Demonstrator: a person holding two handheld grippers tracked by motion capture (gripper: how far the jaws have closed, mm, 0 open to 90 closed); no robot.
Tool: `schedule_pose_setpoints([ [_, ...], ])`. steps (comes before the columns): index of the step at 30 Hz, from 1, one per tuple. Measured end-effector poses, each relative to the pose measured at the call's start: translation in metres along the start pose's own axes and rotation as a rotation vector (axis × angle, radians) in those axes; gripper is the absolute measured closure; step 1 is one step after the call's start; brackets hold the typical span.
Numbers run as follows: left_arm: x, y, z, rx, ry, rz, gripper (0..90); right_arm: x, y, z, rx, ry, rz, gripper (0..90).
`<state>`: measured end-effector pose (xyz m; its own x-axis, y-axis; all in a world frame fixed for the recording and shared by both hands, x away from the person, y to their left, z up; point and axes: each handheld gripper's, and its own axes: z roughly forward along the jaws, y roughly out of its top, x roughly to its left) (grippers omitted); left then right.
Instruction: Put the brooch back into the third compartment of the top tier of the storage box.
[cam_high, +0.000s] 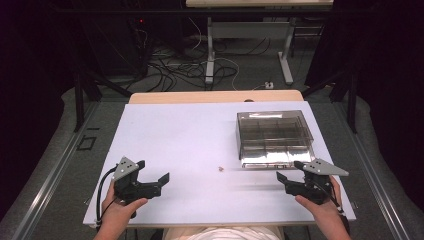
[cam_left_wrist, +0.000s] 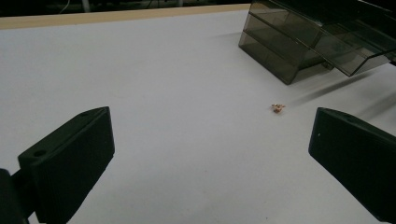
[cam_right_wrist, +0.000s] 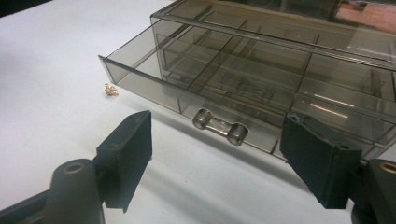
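A smoked clear plastic box (cam_high: 274, 136) with a drawer pulled partly out sits at the right of the white table (cam_high: 175, 135). The drawer (cam_right_wrist: 224, 88) has several empty compartments and a metal handle (cam_right_wrist: 219, 126). A tiny gold-coloured object (cam_high: 221, 169) lies on the table left of the drawer front, also seen as a small gold piece (cam_left_wrist: 278, 108) and a small gold bit (cam_right_wrist: 110, 89). My left gripper (cam_high: 156, 171) rests open at the near left. My right gripper (cam_high: 290, 170) is open, just short of the drawer handle, nothing between its jaws.
A wooden strip (cam_high: 215, 96) edges the table's far side. Beyond it stand desk legs and tangled cables (cam_high: 200, 65) on the floor. A person's hands (cam_high: 117, 215) hold both grippers from the near edge.
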<state>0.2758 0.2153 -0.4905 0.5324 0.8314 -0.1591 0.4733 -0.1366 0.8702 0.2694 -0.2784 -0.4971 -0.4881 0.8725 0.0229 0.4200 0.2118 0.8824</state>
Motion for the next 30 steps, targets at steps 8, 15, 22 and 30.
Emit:
schedule_pose_setpoints([
  [8,0.000,0.000,-0.001,-0.005,-0.005,-0.021,0.1,0.009,0.001,0.001,0.005,0.010,0.001,28.7],
  [15,-0.001,0.000,-0.001,0.001,-0.002,-0.005,0.1,0.018,0.005,0.000,0.008,0.023,0.025,31.5],
  [22,-0.002,-0.001,-0.002,0.003,0.001,-0.007,0.1,0.032,0.016,0.001,0.007,0.064,0.015,33.6],
  [30,-0.002,-0.002,0.000,0.010,0.000,-0.013,0.2,0.049,0.025,0.010,0.023,0.126,-0.040,35.5],
])
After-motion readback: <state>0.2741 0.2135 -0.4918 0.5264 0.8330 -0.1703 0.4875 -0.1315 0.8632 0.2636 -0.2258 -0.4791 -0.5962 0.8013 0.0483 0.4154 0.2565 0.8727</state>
